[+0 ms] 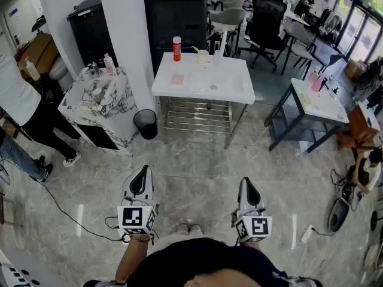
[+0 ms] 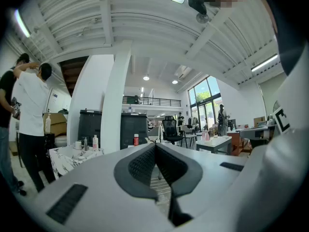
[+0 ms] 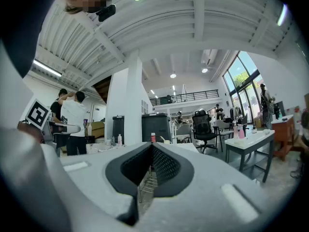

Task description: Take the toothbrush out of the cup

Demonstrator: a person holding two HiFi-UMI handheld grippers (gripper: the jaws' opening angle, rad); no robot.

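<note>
A pale cup (image 1: 203, 57) with a toothbrush (image 1: 197, 50) leaning out of it stands at the back edge of the white sink table (image 1: 230, 91), to the right of a red bottle (image 1: 176, 48). Both grippers are held low and near my body, far from the table. My left gripper (image 1: 142, 171) is shut with nothing in it, its jaws meeting at the tip (image 2: 155, 146). Level with it on the right, my right gripper (image 1: 248, 183) is also shut and empty (image 3: 152, 146). Both point at the table, where the red bottle (image 3: 153, 137) shows small beyond the right jaws.
A marble-topped cabinet (image 1: 116, 109) with bottles and a black bin (image 1: 145, 124) stand left of the table beside a white pillar (image 1: 119, 23). A second white table (image 1: 323, 106) is at the right. People stand at the far left (image 1: 15, 100). Cables lie on the tiled floor (image 1: 66, 211).
</note>
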